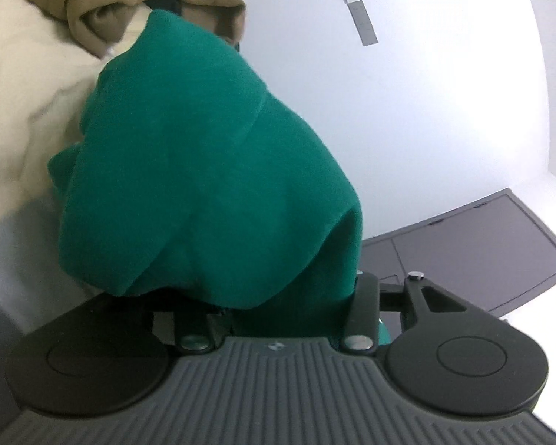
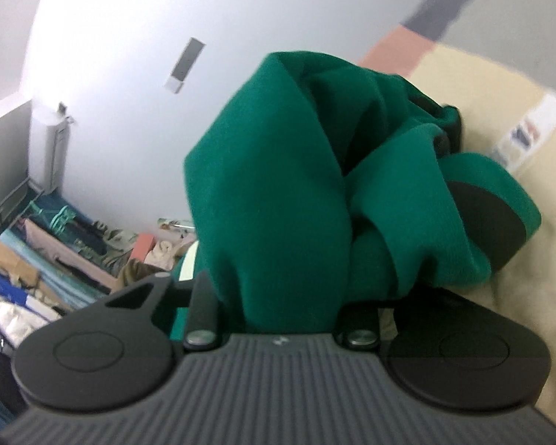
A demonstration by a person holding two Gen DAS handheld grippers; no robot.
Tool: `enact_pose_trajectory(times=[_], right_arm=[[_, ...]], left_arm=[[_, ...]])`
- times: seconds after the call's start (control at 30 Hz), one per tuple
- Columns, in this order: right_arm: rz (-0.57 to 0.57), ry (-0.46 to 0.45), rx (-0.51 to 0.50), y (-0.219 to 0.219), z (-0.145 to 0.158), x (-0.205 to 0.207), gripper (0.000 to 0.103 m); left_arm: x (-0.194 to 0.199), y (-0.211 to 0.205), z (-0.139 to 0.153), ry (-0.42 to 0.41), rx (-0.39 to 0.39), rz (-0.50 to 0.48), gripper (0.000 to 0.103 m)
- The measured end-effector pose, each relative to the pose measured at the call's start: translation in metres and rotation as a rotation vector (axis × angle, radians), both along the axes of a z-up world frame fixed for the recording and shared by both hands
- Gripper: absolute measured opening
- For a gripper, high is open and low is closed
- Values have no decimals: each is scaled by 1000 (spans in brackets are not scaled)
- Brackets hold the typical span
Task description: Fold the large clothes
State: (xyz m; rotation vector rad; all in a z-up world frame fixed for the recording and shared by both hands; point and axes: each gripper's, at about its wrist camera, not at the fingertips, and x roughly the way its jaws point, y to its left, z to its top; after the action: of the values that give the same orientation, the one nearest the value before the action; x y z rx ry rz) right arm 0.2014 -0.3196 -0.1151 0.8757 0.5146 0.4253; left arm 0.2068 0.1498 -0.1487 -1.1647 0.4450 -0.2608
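Left gripper (image 1: 278, 296): we see it clamped on the bunched green fleece garment (image 1: 204, 170), lower centre.
Right gripper (image 2: 289, 307): likewise clamped on it (image 2: 270, 193).
Risk: we judge thick folds may slip.

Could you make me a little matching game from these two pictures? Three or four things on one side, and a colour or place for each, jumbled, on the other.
Things:
1. garment bunched in both tools
2. bedding under the garment
3. crumpled cloth behind the garment, left view
4. heap of clothes in the right view

Descriptions:
A. tan
B. green
C. down by the wall, at the lower left of the picture
D. cream

Pairs: 1-B, 2-D, 3-A, 4-C
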Motion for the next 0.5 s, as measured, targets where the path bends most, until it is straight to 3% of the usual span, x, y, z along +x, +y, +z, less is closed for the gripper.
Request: enact_pose_trajectory(times=[0.23,0.5], right_arm=[[3,-113,-68,-49,56,-43,35],[-84,-202,-51,-134,93,-92,35]], left_arm=[[-29,-43,32,-27,-33,-65,49],[-38,-127,92,-113,25,-164,50]])
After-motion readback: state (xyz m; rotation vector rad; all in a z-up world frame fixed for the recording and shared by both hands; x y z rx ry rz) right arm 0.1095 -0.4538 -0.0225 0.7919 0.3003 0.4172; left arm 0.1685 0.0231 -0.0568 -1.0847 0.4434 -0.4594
